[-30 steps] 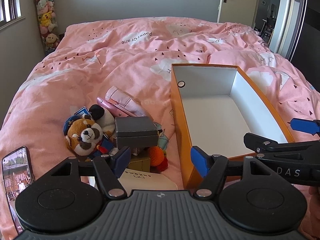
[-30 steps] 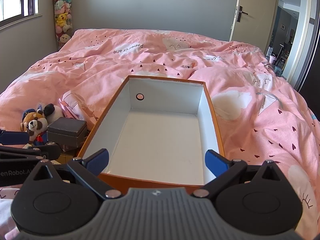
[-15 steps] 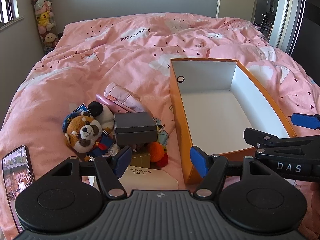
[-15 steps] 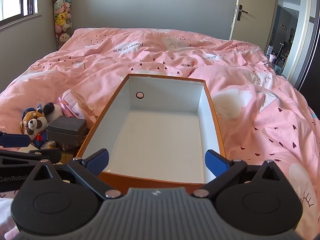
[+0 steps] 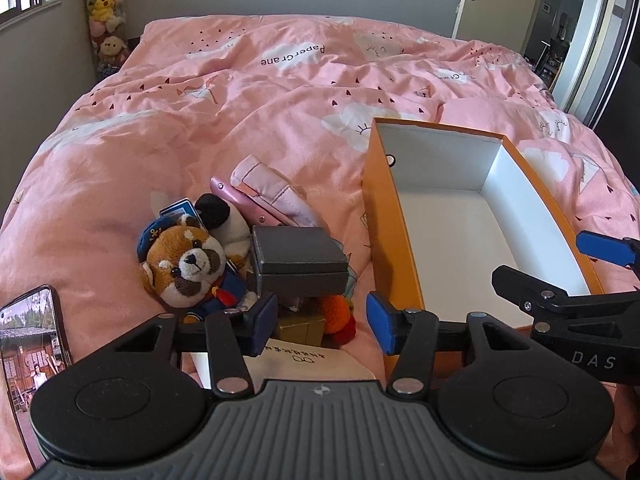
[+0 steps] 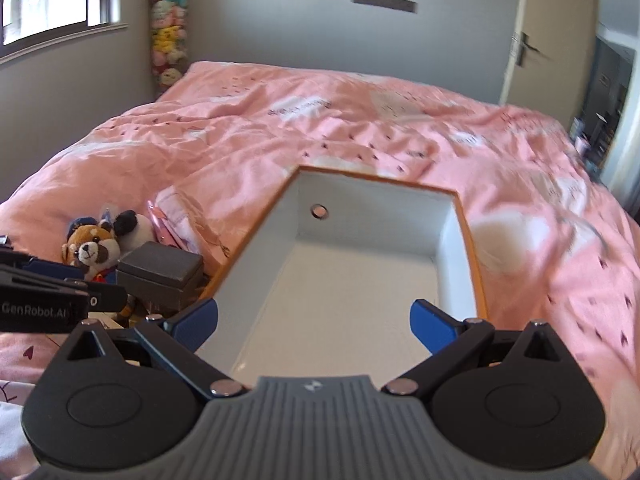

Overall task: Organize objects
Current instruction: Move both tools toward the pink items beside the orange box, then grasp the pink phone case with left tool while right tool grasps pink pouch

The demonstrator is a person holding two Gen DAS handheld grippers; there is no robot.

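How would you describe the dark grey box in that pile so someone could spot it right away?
On the pink bed, look left of the open orange box at the pile of small things. The dark grey box sits beside the plush toy: the only lidded, hard-edged, dark block among soft, colourful items.

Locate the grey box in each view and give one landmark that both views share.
Left wrist view: grey box sits just left of centre, right of the plush.
Right wrist view: grey box sits at lower left, beside the orange box's left wall.
Shared landmark: the orange box.
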